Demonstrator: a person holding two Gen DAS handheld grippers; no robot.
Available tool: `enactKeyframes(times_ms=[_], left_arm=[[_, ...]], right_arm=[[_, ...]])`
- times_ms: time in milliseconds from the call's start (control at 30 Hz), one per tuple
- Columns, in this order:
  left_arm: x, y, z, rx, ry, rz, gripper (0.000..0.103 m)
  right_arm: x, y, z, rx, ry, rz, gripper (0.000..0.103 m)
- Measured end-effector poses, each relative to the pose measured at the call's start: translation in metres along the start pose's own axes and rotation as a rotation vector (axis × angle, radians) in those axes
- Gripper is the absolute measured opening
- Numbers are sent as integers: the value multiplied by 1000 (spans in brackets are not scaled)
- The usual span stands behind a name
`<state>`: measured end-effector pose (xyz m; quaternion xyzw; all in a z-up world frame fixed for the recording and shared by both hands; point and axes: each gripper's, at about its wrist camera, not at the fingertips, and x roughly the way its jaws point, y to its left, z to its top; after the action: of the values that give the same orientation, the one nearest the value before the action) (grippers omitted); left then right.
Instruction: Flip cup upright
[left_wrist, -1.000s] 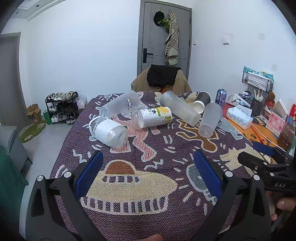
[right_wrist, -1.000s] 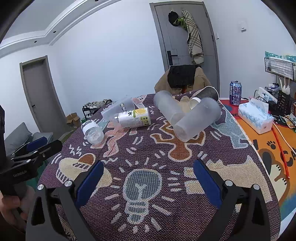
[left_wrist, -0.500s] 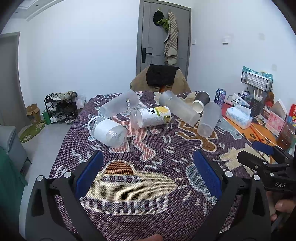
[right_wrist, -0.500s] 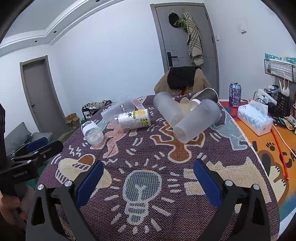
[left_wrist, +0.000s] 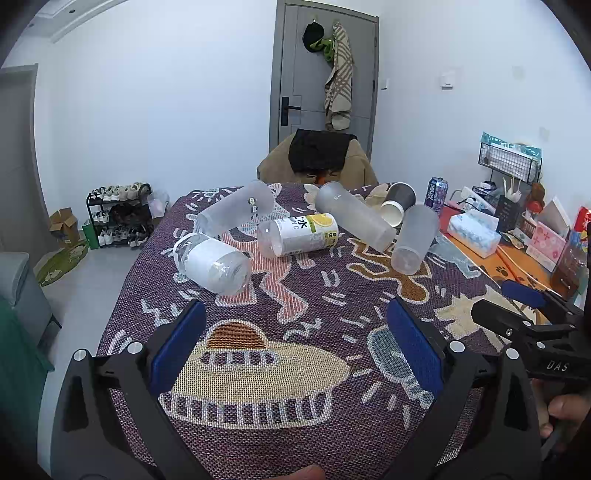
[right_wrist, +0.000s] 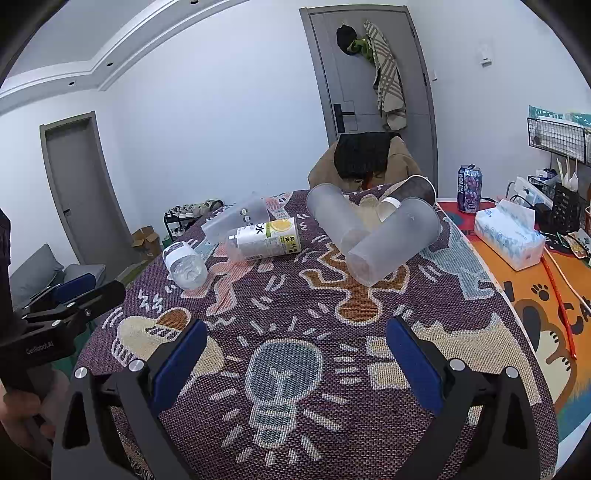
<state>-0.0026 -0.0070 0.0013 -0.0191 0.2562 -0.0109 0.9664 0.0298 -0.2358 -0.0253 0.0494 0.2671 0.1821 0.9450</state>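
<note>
Several cups lie on their sides on a patterned purple cloth (left_wrist: 295, 295). A white-sleeved clear cup (left_wrist: 212, 260) (right_wrist: 184, 264) lies at the left. A lemon-label cup (left_wrist: 299, 234) (right_wrist: 266, 238) lies in the middle. Frosted cups (left_wrist: 413, 240) (right_wrist: 391, 245) and a dark paper cup (left_wrist: 399, 203) lie at the right and back. My left gripper (left_wrist: 295, 343) is open and empty, well short of the cups. My right gripper (right_wrist: 293, 350) is open and empty over the cloth's near part.
A tissue box (right_wrist: 509, 236), a drink can (right_wrist: 469, 188) and a wire rack (left_wrist: 509, 158) stand on the orange mat at the right. A chair with a coat (left_wrist: 317, 155) is behind the table. A shoe rack (left_wrist: 118, 214) stands on the floor at the left.
Both grippers have drifted slightly; the view shifted a little. The cups have not moved and both grippers stay open.
</note>
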Motion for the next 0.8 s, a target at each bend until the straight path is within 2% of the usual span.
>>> enactKeyframes(times_ms=[800], left_arm=[[0,3,2,-9,-1,-4,97]], right_arm=[[-2,-2,2,5,4,-5,95]])
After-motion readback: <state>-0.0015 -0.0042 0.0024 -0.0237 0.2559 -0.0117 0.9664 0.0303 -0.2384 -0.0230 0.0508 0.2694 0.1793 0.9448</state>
